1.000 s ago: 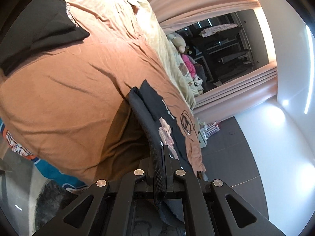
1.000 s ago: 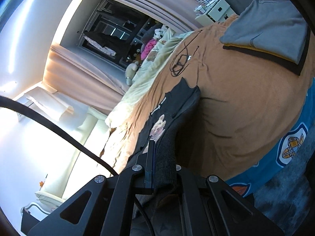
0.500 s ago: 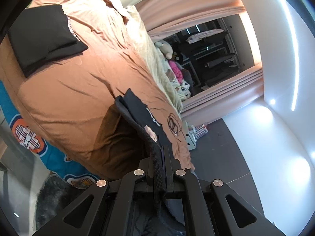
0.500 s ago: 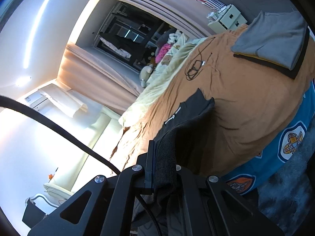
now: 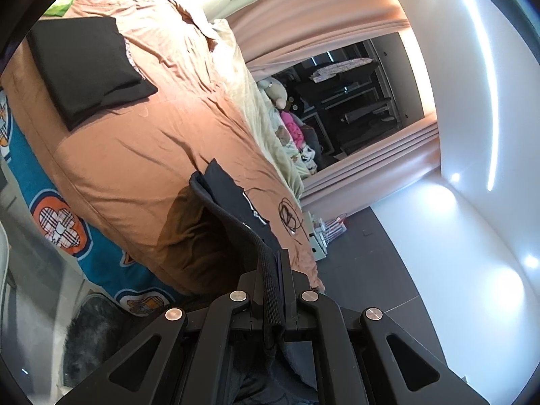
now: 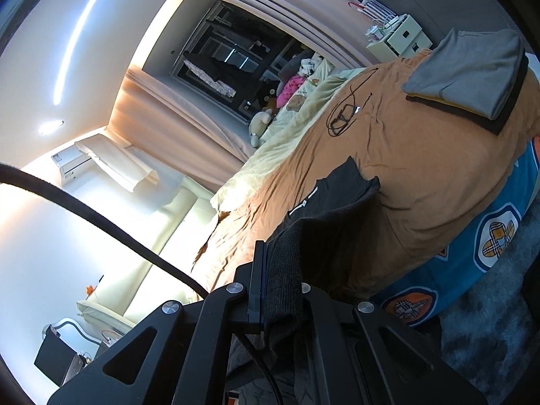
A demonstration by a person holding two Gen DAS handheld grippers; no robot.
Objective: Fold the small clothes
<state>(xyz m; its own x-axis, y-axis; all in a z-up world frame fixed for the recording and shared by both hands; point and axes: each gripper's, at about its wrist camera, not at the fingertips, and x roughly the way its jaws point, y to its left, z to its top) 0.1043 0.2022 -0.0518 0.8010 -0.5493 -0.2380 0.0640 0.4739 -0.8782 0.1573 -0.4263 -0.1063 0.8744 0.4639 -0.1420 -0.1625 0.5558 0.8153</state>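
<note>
A small black garment with a white print hangs above the orange bed cover, stretched between both grippers. My left gripper is shut on its ribbed hem. My right gripper is shut on the other end of the hem; the garment runs from it out over the bed. Its far end appears to touch the cover. The lower part of the garment is hidden under the grippers.
A folded black garment lies at the far left of the bed. A folded grey pile lies at the right end. A coiled black cable rests on the cover. A dark rug and a white side cabinet are beside the bed.
Both grippers have lifted and pulled back from the bed with the black garment held; more of the bed and floor shows now. The printed front has dropped out of sight.
</note>
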